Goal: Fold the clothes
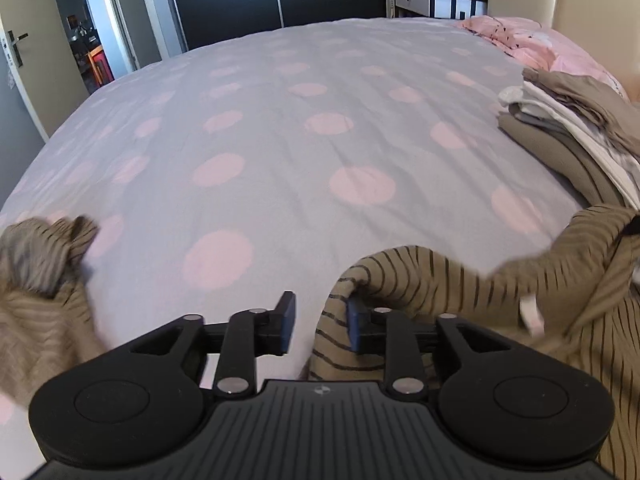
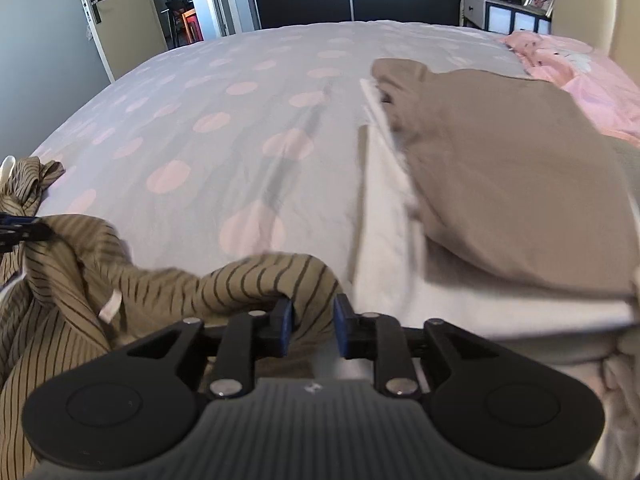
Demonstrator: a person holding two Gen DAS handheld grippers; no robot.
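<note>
An olive garment with thin dark stripes [image 1: 440, 276] hangs stretched between the two grippers above the bed [image 1: 280, 140]. My left gripper [image 1: 320, 322] stands partly open. The cloth drapes over its right finger [image 1: 354, 324], and bed sheet shows in the gap beside it. More of the garment bunches at the left [image 1: 40, 280]. In the right wrist view my right gripper [image 2: 313, 324] is shut on a rolled edge of the striped garment [image 2: 160, 292], which fills the gap. The left gripper [image 2: 16, 224] shows at the far left edge, against the cloth.
A stack of folded tan and white clothes [image 2: 500, 184] lies just right of my right gripper, also seen as the stack [image 1: 568, 136]. A pink pillow [image 2: 580, 64] sits behind it. The grey spotted bed cover [image 2: 200, 100] stretches ahead. A door [image 2: 96, 8] and a dresser [image 1: 436, 0] stand beyond.
</note>
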